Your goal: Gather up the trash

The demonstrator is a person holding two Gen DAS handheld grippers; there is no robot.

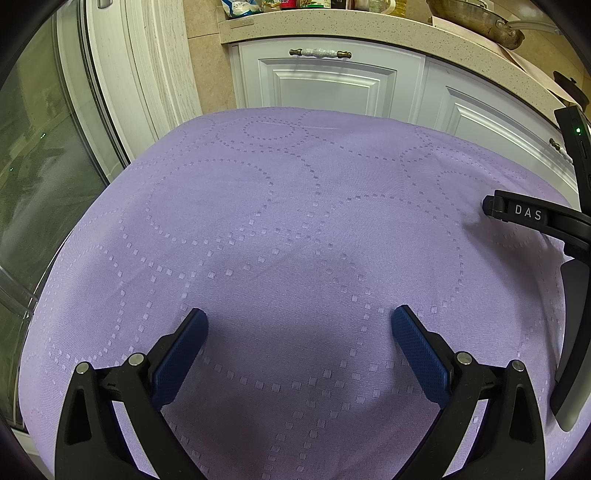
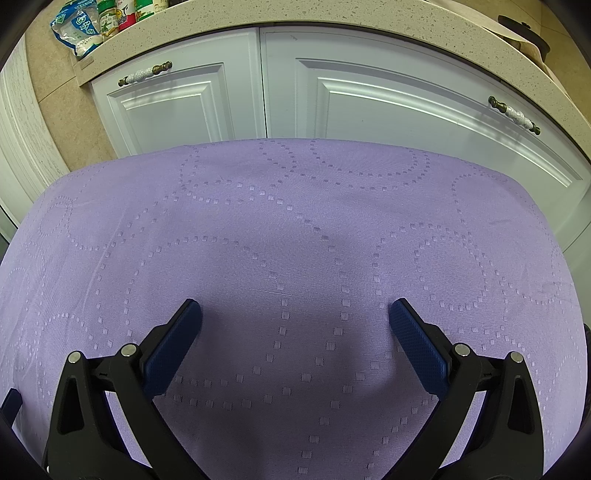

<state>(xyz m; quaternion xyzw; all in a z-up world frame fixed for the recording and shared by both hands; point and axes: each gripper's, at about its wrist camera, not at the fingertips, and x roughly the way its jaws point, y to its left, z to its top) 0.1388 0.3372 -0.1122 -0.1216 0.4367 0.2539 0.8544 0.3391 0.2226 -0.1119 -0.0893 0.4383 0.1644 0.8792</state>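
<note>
Both my grippers are spread wide and hold nothing. My left gripper [image 1: 299, 317] hangs over the near part of the table, which is covered with a purple cloth [image 1: 295, 206], and my right gripper [image 2: 295, 310] hangs over the same cloth [image 2: 295, 221], a little more to the right. In the left wrist view I see the side of my right gripper [image 1: 532, 218] near the right edge of the table.

The trash I must collect is not in view. On the cloth, from the near edge to the far edge, nothing lies that I can see. So I cannot say how it will handle. I guess that trash is often light and soft, like paper or wrapper, and then I would pinch it at a raised fold. This is only a guess.

I also see no bin or bag for the trash. The only containers are on the counter [image 2: 332, 18] behind the table: a blue and white packet [image 2: 75, 31] and some bottles [image 2: 110, 16] at its left end, and a pan [image 1: 480, 18] further right. What the pan holds I cannot tell.
</note>
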